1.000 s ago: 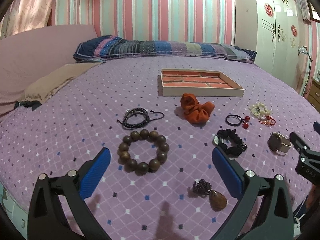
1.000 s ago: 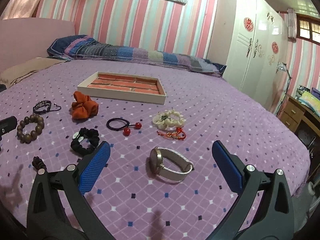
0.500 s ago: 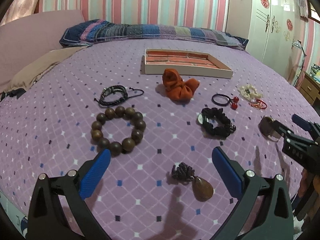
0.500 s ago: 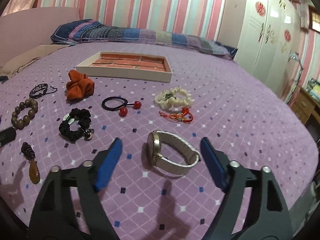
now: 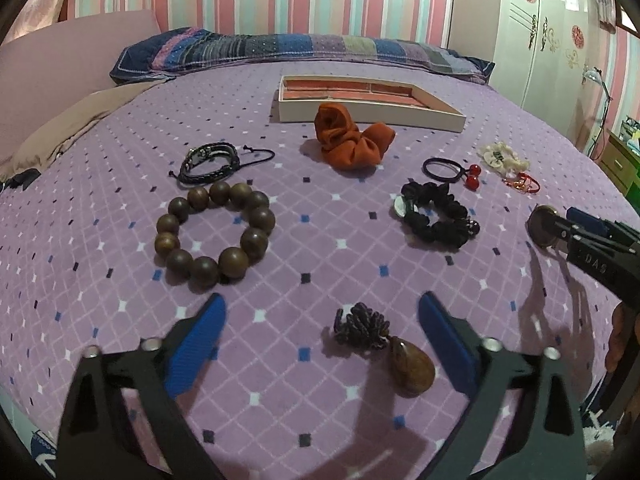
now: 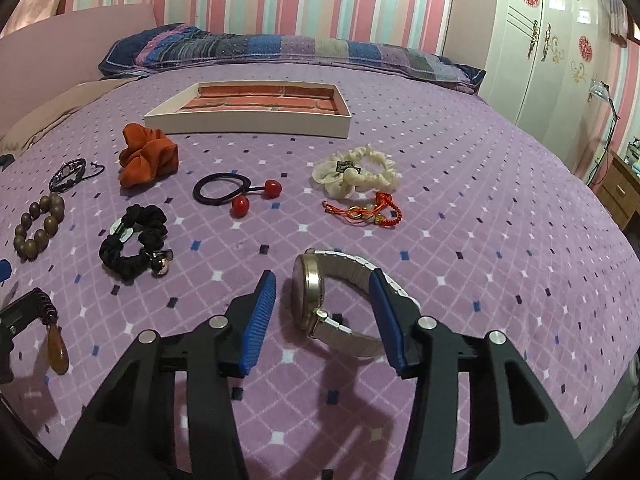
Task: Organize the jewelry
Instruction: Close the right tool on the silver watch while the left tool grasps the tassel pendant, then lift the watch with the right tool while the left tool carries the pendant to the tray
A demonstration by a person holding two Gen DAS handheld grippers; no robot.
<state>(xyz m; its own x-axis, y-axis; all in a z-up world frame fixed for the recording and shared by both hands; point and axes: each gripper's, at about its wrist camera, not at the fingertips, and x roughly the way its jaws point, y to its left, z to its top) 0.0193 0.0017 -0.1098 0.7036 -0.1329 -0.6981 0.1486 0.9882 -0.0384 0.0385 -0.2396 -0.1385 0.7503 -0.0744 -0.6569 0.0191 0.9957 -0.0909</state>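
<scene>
Your right gripper has just been closing around the watch at lower centre, pads not yet pressing; your left gripper, narrowing but open, straddles the pendant. The watch stands on edge: an off-centre squeeze could tip it.

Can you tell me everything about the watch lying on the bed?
The watch has a round case with a gold-looking rim and a pale, whitish band closed in a loop. It stands on its edge on the purple bedspread, its round face turned left in the right wrist view. It sits between the blue fingers of the right gripper, whose jaws have just been closing around it. The right finger is at the band, the left one looks just clear.
</scene>
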